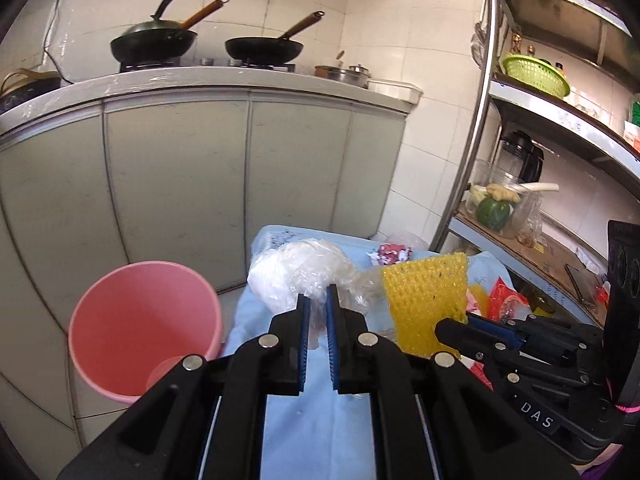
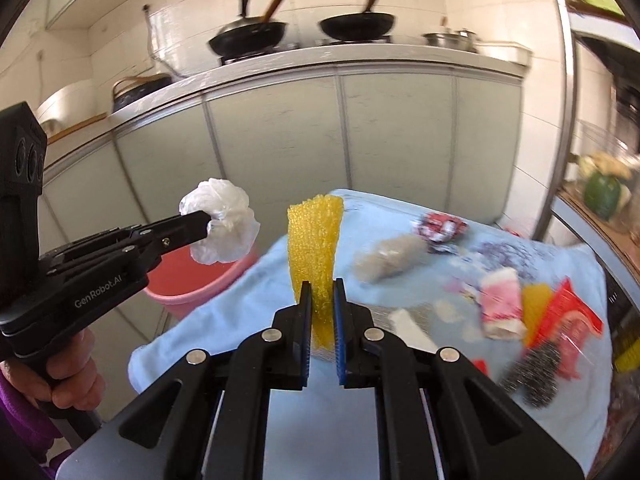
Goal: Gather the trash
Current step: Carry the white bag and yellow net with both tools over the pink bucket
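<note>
My left gripper (image 1: pixel 316 300) is shut on a crumpled clear plastic bag (image 1: pixel 292 272) and holds it above the table's left edge, near the pink bin (image 1: pixel 144 320). In the right wrist view the same bag (image 2: pixel 220 226) hangs over the bin (image 2: pixel 196 280). My right gripper (image 2: pixel 322 294) is shut on a yellow foam net (image 2: pixel 314 248) and holds it upright above the blue cloth (image 2: pixel 360 240). The net also shows in the left wrist view (image 1: pixel 424 300).
On the blue cloth lie a red-white wrapper (image 2: pixel 440 226), a grey plastic wad (image 2: pixel 386 260), a pink-white wrapper (image 2: pixel 502 306), a red packet (image 2: pixel 568 320) and a steel scourer (image 2: pixel 532 372). Kitchen cabinets (image 1: pixel 180 184) stand behind. A metal shelf rack (image 1: pixel 472 160) stands at the right.
</note>
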Demonstrator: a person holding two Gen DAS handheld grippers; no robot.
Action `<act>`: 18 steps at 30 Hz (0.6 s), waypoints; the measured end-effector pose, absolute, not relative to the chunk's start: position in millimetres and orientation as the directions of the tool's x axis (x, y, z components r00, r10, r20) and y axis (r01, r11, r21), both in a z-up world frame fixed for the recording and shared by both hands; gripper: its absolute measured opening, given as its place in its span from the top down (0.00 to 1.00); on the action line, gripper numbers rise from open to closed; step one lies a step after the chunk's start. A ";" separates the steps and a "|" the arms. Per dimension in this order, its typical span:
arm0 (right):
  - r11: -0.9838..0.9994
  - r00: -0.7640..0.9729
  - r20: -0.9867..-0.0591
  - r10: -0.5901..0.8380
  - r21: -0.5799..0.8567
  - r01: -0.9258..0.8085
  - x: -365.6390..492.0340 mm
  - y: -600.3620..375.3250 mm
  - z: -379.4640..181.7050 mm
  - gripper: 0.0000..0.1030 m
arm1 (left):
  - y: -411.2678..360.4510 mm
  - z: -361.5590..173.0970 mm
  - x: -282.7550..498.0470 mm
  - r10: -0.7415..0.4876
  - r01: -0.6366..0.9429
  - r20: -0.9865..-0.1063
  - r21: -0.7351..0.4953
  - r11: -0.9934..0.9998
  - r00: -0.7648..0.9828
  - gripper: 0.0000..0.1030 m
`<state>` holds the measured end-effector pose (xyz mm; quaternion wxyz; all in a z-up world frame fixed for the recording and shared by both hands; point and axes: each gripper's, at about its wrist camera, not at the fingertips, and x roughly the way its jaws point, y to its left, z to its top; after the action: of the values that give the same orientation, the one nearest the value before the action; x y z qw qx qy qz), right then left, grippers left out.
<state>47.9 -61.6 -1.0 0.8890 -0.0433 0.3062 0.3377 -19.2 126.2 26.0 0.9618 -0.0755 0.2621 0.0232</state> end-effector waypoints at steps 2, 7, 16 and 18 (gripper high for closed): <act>0.738 0.559 -0.574 0.598 0.124 -0.663 45.9 -37.8 0.3 0.90 | 145.3 25.9 -28.4 0.046 -0.130 -0.504 -0.132 0.983 0.862 0.93; 0.680 0.510 -0.575 0.639 0.112 -0.725 39.8 10.9 0.7 0.90 | 187.7 19.5 -43.8 0.123 -0.218 -0.509 -0.131 0.967 0.852 0.93; 0.605 0.428 -0.602 0.674 0.119 -0.787 52.7 83.7 -13.3 0.90 | 242.5 -7.3 -43.9 0.204 -0.332 -0.555 -0.139 0.933 0.806 0.93; 0.594 0.417 -0.610 0.673 0.111 -0.797 57.7 96.9 -19.3 0.90 | 252.4 -14.9 -41.3 0.216 -0.351 -0.570 -0.138 0.926 0.793 0.93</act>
<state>57.7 96.9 -19.3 0.8360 -0.0985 0.3131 0.4397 -41.3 252.4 -14.9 0.9394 -0.1191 0.2841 0.1507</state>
